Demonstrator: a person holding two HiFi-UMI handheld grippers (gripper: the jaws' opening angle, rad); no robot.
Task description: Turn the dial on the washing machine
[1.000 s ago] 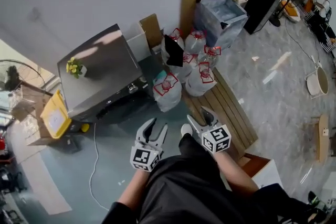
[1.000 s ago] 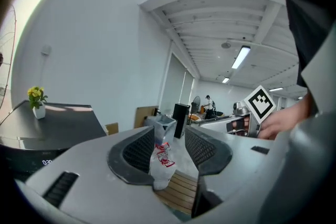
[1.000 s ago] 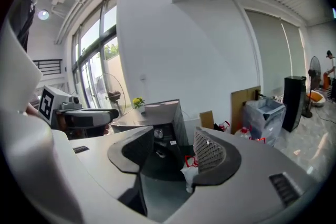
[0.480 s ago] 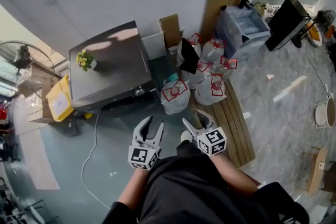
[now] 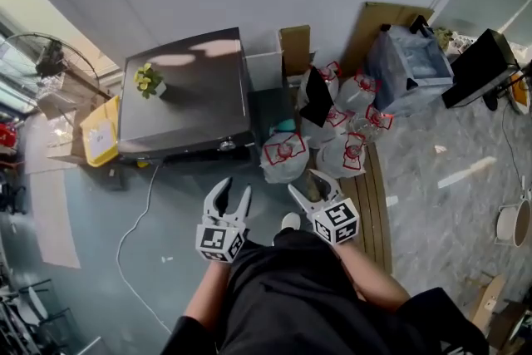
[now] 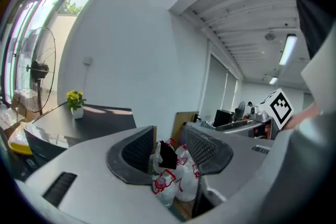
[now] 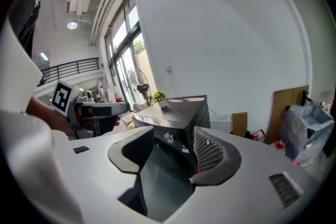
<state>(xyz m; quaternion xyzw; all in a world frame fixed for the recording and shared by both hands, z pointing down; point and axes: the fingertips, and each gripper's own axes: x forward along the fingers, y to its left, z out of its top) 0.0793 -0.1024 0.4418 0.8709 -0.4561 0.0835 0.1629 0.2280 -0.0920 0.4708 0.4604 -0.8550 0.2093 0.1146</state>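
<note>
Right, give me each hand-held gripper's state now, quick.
Left hand-held gripper: open, holding nothing.
Right hand-held gripper: open, holding nothing.

Dial (image 5: 223,145): tiny in head view, markings unreadable, setting cannot tell. Washing machine (image 7: 181,105): lower front hidden behind right gripper (image 7: 176,136) fingers (image 7: 210,152). Bags (image 6: 167,183): partly hidden behind left gripper (image 6: 168,136) fingers (image 6: 137,149). Red print on bags: too small to read.

Cluttered storage corner w/ bags (image 5: 284,158), cardboard (image 5: 376,22)
</note>
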